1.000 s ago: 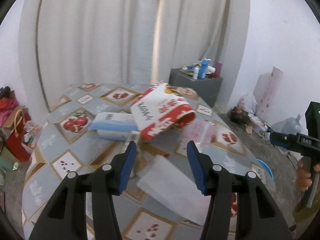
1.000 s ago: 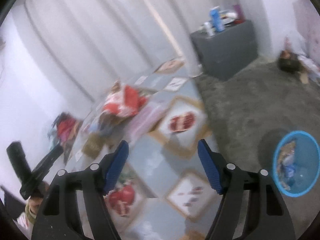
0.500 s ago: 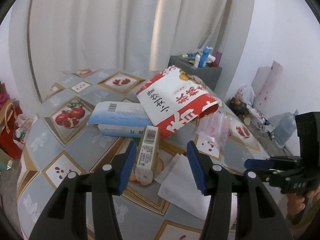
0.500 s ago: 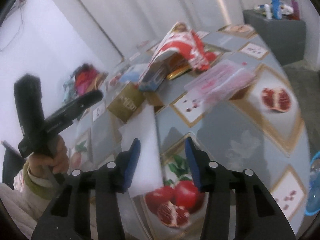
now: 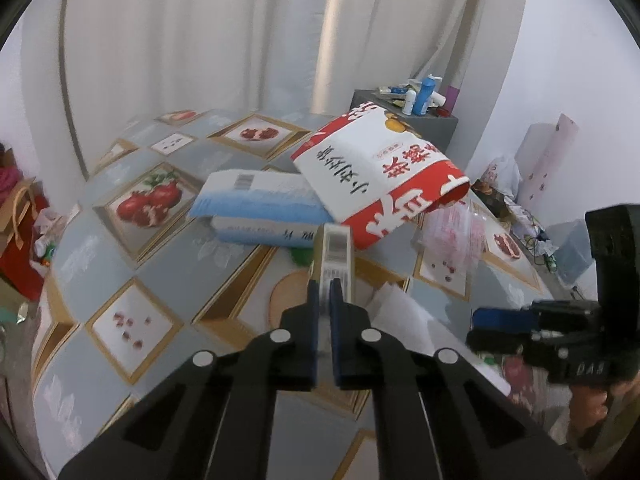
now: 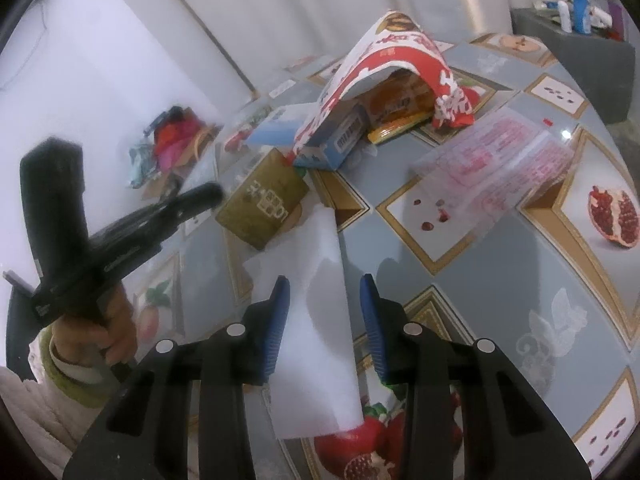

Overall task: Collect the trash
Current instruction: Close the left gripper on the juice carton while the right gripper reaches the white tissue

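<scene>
My left gripper (image 5: 325,294) is shut on the near end of a small olive-gold carton (image 5: 335,256), which also shows in the right wrist view (image 6: 264,200). Behind it lie a blue-and-white pack (image 5: 256,204) and a big red-and-white bag (image 5: 380,176). My right gripper (image 6: 325,300) is open just above a white paper sheet (image 6: 320,320) that lies between its fingers on the table. A clear wrapper with pink print (image 6: 496,168) lies to the right.
The round table has a pomegranate-pattern cloth (image 5: 120,272). Under the red-and-white bag sits an orange snack pack (image 6: 400,96). A grey cabinet with bottles (image 5: 416,108) stands by the curtain. Bags lie on the floor at the left (image 5: 20,232).
My left gripper has closed on the olive-gold carton. My right gripper has moved over the white paper sheet and stays open.
</scene>
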`<state>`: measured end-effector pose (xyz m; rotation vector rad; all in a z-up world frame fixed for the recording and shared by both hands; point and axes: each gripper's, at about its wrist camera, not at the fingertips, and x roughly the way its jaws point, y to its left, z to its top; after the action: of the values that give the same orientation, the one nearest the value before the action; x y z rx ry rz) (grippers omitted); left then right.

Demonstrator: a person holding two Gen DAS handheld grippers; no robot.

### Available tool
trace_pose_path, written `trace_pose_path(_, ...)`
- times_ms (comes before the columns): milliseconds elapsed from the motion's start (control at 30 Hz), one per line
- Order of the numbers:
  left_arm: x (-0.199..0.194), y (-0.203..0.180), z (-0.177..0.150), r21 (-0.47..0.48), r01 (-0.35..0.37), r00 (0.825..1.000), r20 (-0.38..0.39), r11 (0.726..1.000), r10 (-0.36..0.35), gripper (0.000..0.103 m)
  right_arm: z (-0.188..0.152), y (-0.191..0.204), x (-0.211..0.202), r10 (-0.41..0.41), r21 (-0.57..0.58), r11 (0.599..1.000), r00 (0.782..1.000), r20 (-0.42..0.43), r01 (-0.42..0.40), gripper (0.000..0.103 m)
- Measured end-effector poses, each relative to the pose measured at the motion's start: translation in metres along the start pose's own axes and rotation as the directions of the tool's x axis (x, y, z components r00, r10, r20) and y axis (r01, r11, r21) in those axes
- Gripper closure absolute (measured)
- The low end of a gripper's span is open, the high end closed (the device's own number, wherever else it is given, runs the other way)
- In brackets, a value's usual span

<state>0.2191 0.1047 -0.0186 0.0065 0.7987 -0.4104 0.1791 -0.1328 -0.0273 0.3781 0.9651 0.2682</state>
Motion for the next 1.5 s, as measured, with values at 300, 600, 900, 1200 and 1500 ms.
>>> trace_pose_path(300, -0.019, 0.0, -0.008, -0.062, 0.025, 1.0, -0.011, 0.998, -0.025, 0.076, -0.017, -0.009, -0.02, 0.0, 0.032, 0.999, 1.0, 0.025, -0.001, 0.069)
trace_pose_path(600, 0.015, -0.013, 0.0, -0.012, -0.049, 0.998, -0.043, 0.999, 0.049, 0.08, -0.026, -0.013, -0.038, -0.012, 0.069, 0.998, 0.998, 0.059, 0.008, 0.068)
trace_pose_path(900, -0.028, -0.008, -0.037, -0.062, -0.069, 0.995, -0.077, 0.996, 0.064, 0.08, -0.034, -0.019, -0.043, -0.001, 0.085, 0.996, 0.998, 0.057, -0.003, 0.068)
trace_pose_path(1200, -0.065, -0.022, -0.075, -0.133, -0.03, 0.993, -0.113, 0.991, 0.015, 0.065, -0.034, -0.01, -0.034, -0.01, 0.056, 0.998, 0.999, 0.04, 0.007, 0.067)
trace_pose_path(1500, -0.057, -0.025, -0.066, -0.131, -0.032, 0.996, -0.084, 0.991, 0.021, 0.06, -0.029, -0.004, -0.013, -0.068, 0.045, 0.997, 0.998, 0.01, 0.068, 0.066)
